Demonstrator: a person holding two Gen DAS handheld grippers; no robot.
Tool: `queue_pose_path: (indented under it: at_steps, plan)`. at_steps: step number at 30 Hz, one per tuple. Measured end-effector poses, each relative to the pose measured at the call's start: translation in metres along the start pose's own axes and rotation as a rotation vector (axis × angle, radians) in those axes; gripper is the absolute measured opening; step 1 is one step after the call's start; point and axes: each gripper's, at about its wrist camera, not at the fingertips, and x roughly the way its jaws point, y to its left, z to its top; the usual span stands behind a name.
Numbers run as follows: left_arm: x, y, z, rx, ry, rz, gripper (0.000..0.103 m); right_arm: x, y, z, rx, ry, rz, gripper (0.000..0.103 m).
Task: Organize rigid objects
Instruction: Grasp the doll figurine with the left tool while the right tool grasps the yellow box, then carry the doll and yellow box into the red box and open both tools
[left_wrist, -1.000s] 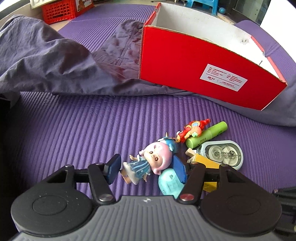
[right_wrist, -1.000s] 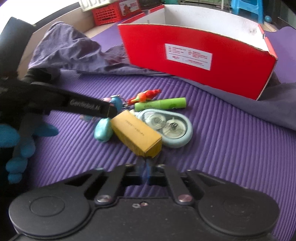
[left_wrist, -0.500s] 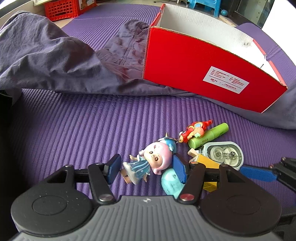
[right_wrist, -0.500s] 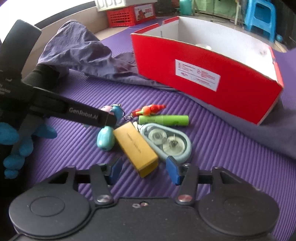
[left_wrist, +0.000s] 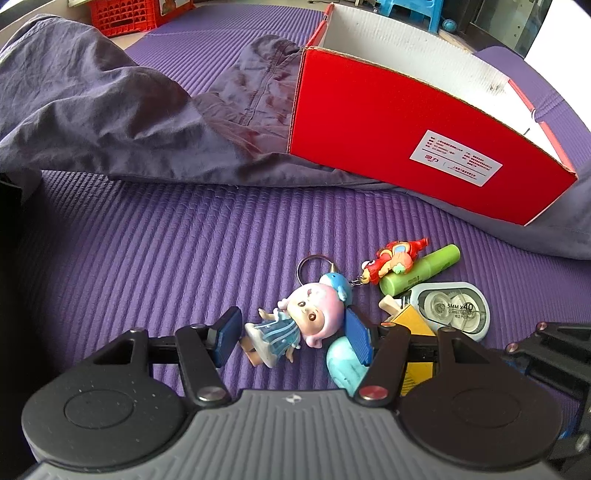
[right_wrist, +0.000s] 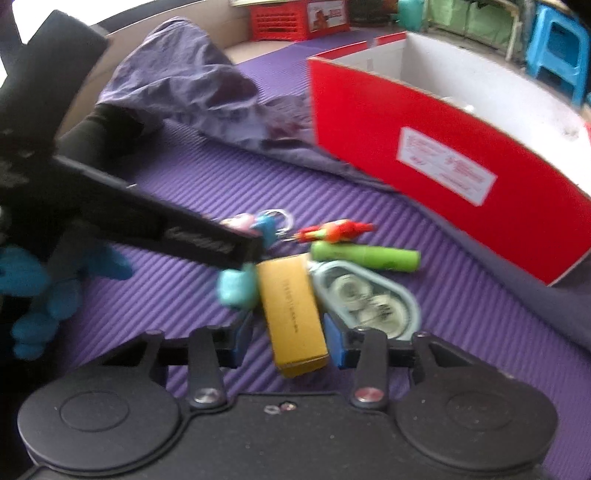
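Note:
A pile of small things lies on the purple mat. A pink-headed doll (left_wrist: 291, 325) lies between the open fingers of my left gripper (left_wrist: 293, 332), with a turquoise blob (left_wrist: 345, 365) by the right finger. A yellow box (right_wrist: 293, 314) lies between the open fingers of my right gripper (right_wrist: 290, 339), not gripped. Beside it are a correction tape (right_wrist: 369, 295) (left_wrist: 452, 308), a green tube (right_wrist: 365, 254) (left_wrist: 421, 271) and a red keychain figure (left_wrist: 391, 260). The red box (left_wrist: 406, 147) stands open behind.
A purple-grey garment (left_wrist: 92, 122) lies bunched at the left and runs under the red box. My left gripper's body (right_wrist: 129, 214) crosses the right wrist view at left. A red crate (left_wrist: 125, 14) and a blue stool (right_wrist: 557, 48) stand beyond the mat.
My right gripper has opened from shut and moved forward so its fingers straddle the yellow box. My left gripper has stayed open around the doll.

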Motion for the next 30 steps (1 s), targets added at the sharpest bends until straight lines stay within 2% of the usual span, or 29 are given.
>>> queue_pose_path:
  at_steps: [3,5,6,13,19,30]
  plan:
    - [0.0,-0.001,0.0,0.004,0.0,0.005,0.06,0.007,0.007,0.0,-0.018,0.016,-0.027,0.041]
    - [0.0,-0.001,0.0,0.002,0.0,0.003,0.06,0.012,0.007,0.001,-0.002,0.025,-0.039,0.035]
    - [0.0,0.0,0.0,0.0,0.001,0.001,0.06,0.014,0.005,0.001,0.01,0.033,-0.049,0.029]
    - [-0.007,0.003,0.002,-0.028,-0.002,-0.008,0.06,0.004,-0.013,-0.005,0.176,0.025,-0.006,0.028]
    - [-0.029,0.001,0.004,-0.047,-0.034,-0.031,0.06,-0.027,-0.017,-0.008,0.24,-0.036,0.011,0.028]
    - [-0.09,-0.02,0.026,-0.03,-0.109,-0.076,0.06,-0.102,-0.032,0.012,0.246,-0.138,-0.053,0.028]
